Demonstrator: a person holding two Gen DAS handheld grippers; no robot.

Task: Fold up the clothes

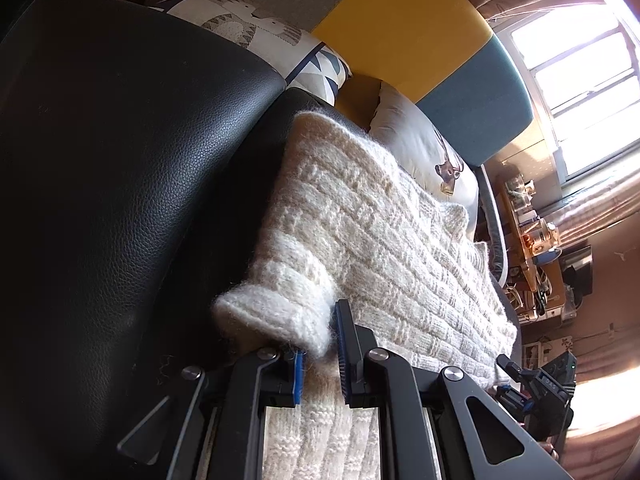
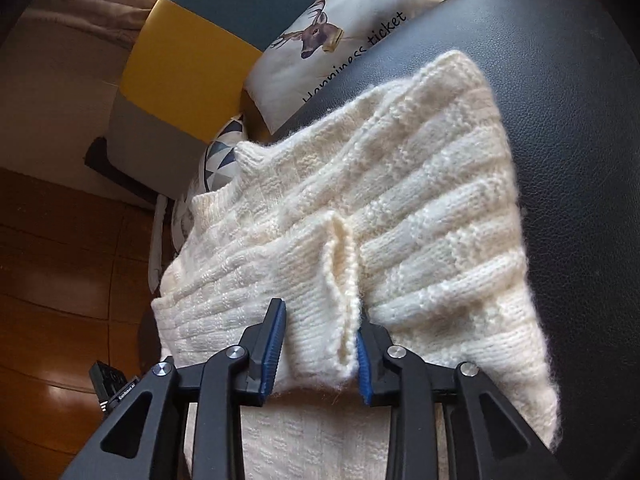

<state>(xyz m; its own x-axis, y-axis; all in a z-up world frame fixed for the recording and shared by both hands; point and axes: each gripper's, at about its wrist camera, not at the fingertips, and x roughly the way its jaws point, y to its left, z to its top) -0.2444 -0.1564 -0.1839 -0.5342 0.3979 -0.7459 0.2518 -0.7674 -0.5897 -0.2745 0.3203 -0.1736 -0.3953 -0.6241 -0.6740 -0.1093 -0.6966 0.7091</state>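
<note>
On a black leather sofa seat (image 2: 560, 80), the soft, bulky cream knit sweater (image 2: 360, 200) should pinch easily at its near edge, which lies between both spread claws, the left gripper (image 1: 320, 354) and the right gripper (image 2: 318, 354).

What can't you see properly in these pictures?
- Sweater: its near end runs under the grippers and off the bottom edge in both views.
- Deer pillow words: the first word is partly hidden by the black seat, right wrist view.
- Shelf clutter: too small, left wrist view.
- Outside the window: washed out by glare.
</note>
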